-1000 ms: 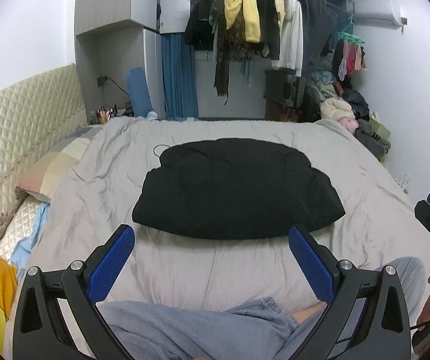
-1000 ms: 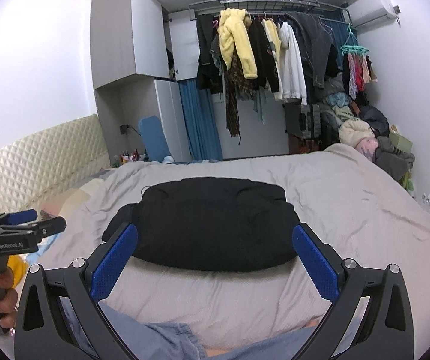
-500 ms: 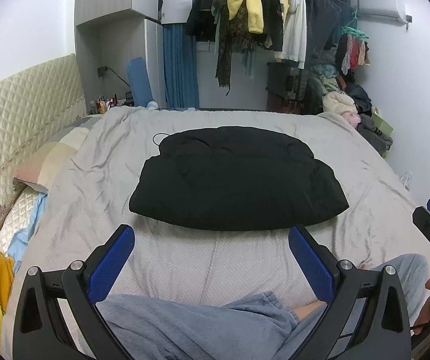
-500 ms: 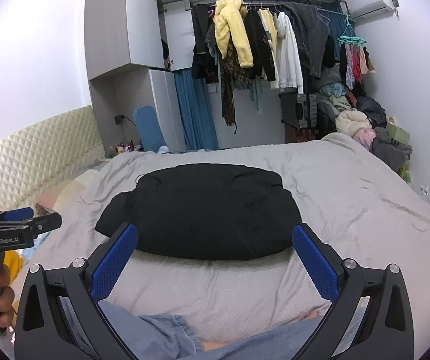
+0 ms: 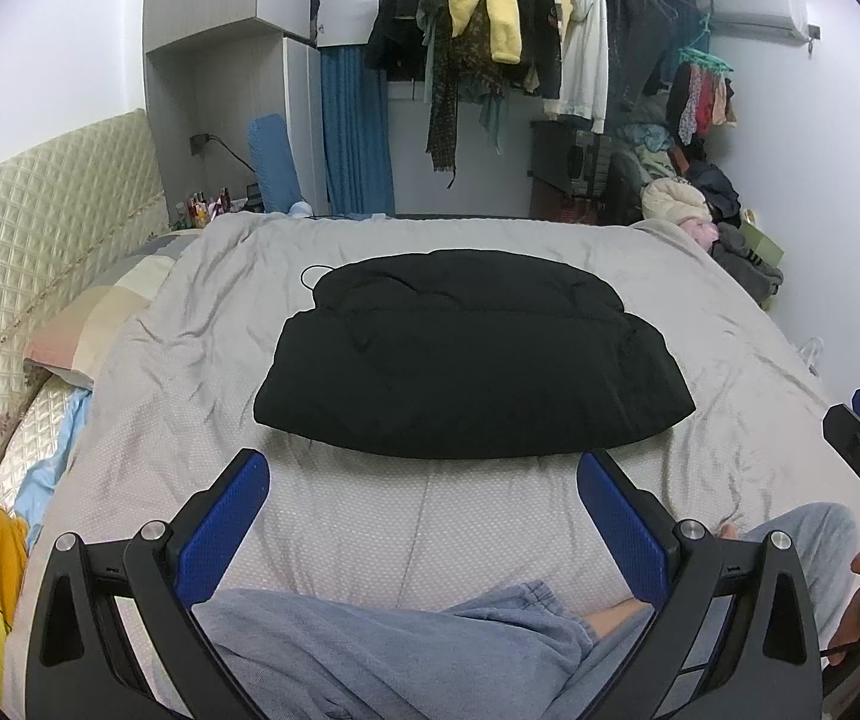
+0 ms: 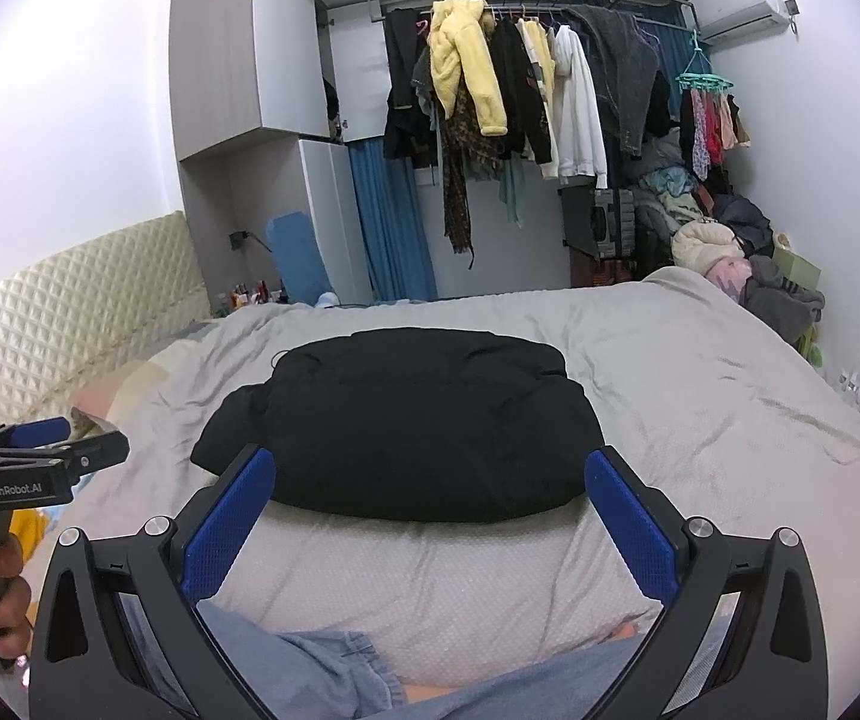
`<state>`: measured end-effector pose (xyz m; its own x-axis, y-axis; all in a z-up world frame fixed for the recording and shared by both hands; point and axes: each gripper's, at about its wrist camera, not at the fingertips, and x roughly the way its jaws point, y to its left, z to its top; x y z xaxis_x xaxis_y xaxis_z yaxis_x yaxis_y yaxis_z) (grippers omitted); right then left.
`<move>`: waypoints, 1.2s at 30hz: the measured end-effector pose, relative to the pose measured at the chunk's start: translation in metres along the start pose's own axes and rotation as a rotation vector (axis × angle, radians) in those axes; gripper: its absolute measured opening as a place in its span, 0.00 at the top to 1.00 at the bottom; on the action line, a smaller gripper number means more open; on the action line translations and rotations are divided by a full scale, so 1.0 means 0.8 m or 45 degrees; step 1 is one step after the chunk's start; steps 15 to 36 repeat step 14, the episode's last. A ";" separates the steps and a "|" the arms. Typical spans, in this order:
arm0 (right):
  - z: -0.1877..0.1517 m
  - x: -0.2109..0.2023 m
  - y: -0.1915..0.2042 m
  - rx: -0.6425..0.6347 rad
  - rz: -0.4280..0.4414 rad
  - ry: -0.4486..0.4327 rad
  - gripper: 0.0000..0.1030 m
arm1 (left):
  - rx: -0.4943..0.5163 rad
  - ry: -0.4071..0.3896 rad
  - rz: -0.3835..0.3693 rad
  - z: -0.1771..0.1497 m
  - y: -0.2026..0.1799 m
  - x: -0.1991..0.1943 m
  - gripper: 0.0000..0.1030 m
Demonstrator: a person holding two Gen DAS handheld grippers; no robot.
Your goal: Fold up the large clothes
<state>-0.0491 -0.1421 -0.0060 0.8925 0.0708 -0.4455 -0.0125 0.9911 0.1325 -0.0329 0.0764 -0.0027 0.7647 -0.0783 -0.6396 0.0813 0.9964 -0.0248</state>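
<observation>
1. Two grippers were held above the near edge of the bed, both empty. The left gripper had its blue pads spread wide with nothing between them; the right gripper was likewise splayed and unloaded.
2. The black padded jacket lay flat near the middle of the grey bedcover, already gathered into a compact, roughly rectangular bundle. Its near hem faced the operator; a thin cord loop showed at its far left corner.
3. In the right wrist view a soft lobe, possibly a sleeve, bulged out at the jacket's left side.
4. The operator's legs in light blue trousers sat between the grippers and the jacket.
5. Judgement: the fold looked well advanced; the step in hand appeared to be an approach for a further fold or tidy.
6. To do it well: bring each gripper to one near corner, keeping the pads apart until the hem sits fully between them.
7. Pinch all layers together, since puffy fill tends to slip and spring back.
8. Lift both corners evenly, carry them over in one arc, and press down to expel trapped air.
9. Tuck the left lobe in first, or the bundle may finish lopsided.
</observation>
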 end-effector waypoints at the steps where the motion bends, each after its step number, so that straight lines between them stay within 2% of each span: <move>1: 0.000 0.000 0.001 -0.001 -0.001 0.000 0.00 | 0.000 -0.001 0.000 0.000 0.000 0.000 0.00; 36: 0.002 -0.001 0.001 -0.004 0.001 -0.004 0.00 | -0.002 0.000 0.000 0.000 0.001 0.001 0.00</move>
